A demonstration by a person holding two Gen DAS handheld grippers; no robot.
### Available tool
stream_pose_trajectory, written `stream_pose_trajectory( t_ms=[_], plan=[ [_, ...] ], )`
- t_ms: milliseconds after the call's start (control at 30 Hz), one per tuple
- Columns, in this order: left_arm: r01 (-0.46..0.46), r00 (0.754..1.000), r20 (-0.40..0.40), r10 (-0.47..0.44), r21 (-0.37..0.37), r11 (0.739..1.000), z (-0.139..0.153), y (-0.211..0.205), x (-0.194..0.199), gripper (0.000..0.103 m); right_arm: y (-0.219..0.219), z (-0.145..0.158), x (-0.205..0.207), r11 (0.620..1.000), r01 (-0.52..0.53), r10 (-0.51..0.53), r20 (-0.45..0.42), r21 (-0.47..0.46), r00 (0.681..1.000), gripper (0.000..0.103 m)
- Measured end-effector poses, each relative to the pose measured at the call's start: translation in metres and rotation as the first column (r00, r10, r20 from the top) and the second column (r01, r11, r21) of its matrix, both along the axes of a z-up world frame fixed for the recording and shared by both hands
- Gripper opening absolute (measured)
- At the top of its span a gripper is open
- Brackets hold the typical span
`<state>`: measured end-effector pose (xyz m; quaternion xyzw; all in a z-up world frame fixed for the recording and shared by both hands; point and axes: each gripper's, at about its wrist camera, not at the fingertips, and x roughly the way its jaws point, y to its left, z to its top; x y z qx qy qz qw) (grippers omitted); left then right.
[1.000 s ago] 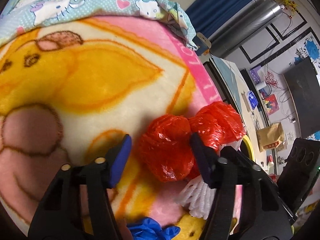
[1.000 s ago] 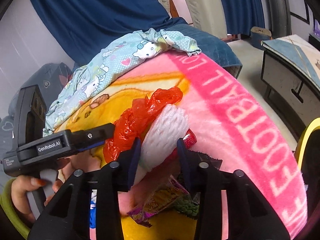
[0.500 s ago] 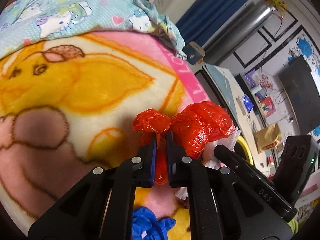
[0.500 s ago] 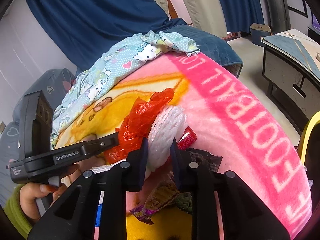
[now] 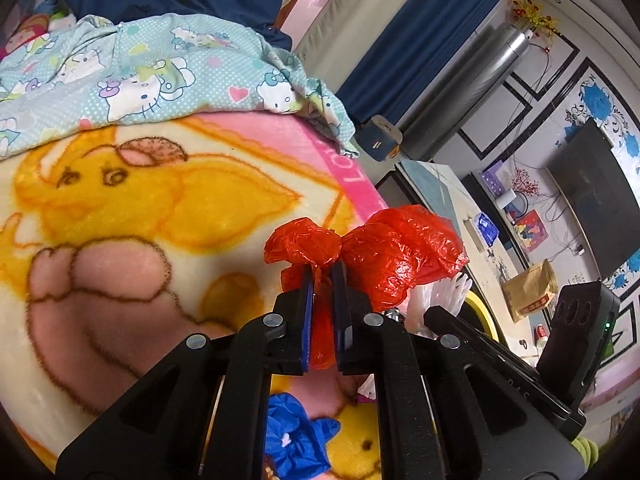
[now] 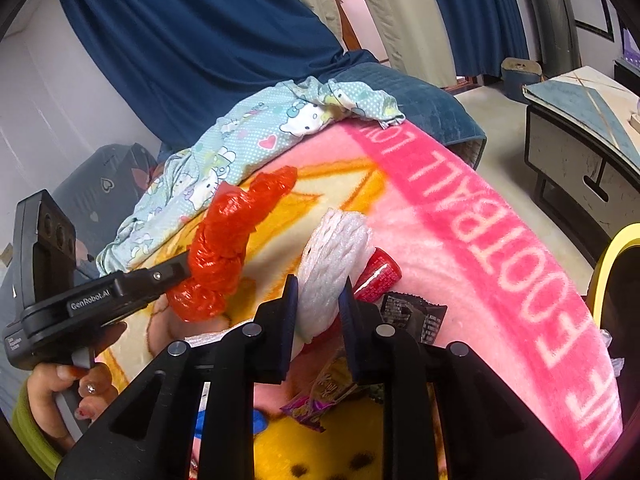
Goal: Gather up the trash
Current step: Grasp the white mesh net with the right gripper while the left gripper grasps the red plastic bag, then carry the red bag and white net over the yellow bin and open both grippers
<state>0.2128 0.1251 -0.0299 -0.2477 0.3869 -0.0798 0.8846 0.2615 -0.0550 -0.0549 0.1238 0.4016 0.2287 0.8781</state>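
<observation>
Trash lies scattered on a blanket (image 5: pixel 120 208) printed with a yellow cartoon figure and a pink band of white letters. The left claw (image 5: pixel 320 280) is clamped on a red bag (image 5: pixel 400 256): its two blue-padded fingers (image 5: pixel 307 304) pinch a twisted neck of the plastic, and the crumpled bulk of the bag bulges above and to the right of the tips. In the right wrist view the same bag (image 6: pixel 228 248) hangs as a knotted red rope off the tip of the left claw (image 6: pixel 180 270), raised clear of the blanket. A hand (image 6: pixel 72 392) with painted nails and a green sleeve grips that tool's handle at the lower left.

The right claw (image 6: pixel 320 296) is closed on a white foam net (image 6: pixel 336 256), a ribbed sleeve that stands up between the fingers and fans out above them. Just right of the net lies a red wrapper (image 6: pixel 378 274), touching it, and next to that a dark wrapper (image 6: pixel 414 312). A purple and yellow snack packet (image 6: pixel 320 400) lies below the claw, partly hidden by its frame. In the left wrist view a blue glove (image 5: pixel 296 440) lies crumpled on the blanket under the claw.

A pale blue sheet (image 5: pixel 140 76) with cartoon cats is bunched at the far edge of the blanket, with a dark blue curtain (image 6: pixel 200 40) behind. The yellow rim of a bin (image 6: pixel 612 264) shows at the right edge, beside the bed.
</observation>
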Motion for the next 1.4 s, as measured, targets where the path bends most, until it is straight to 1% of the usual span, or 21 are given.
stream_pose_trajectory(
  t_ms=[233,433,533,700,733,933,1400],
  plan=[
    [0.025,0.999,0.025,-0.025,-0.007,1.000,0.007,-0.016,-0.004,0.004,-0.010,0.007,-0.011,1.000,0.024,-0.024,0.013,0.001,1.000,0.020],
    [0.069,0.996,0.049,-0.069,0.002,0.998,0.015,-0.041,-0.005,0.004,-0.030,0.013,-0.017,0.997,0.073,-0.073,0.033,-0.001,0.997,0.020],
    [0.089,0.994,0.060,-0.090,0.010,0.996,0.019,-0.055,-0.006,0.004,-0.047,0.017,-0.022,0.994,0.113,-0.113,0.049,0.000,0.992,0.020],
    [0.117,0.990,0.074,-0.118,0.025,0.993,0.024,-0.077,-0.007,0.004,-0.079,0.023,-0.028,0.983,0.185,-0.186,0.070,0.009,0.980,0.020],
    [0.123,0.989,0.078,-0.125,0.029,0.992,0.025,-0.081,-0.008,0.004,-0.093,0.025,-0.031,0.977,0.214,-0.214,0.077,0.015,0.974,0.020],
    [0.151,0.984,0.092,-0.155,0.052,0.987,0.030,-0.105,-0.010,0.004,-0.134,0.028,-0.040,0.957,0.287,-0.290,0.085,0.042,0.953,0.020],
    [0.232,0.964,0.108,-0.243,0.109,0.967,0.035,-0.161,-0.011,0.004,-0.203,0.038,-0.061,0.918,0.390,-0.396,0.111,0.073,0.911,0.020]
  ],
)
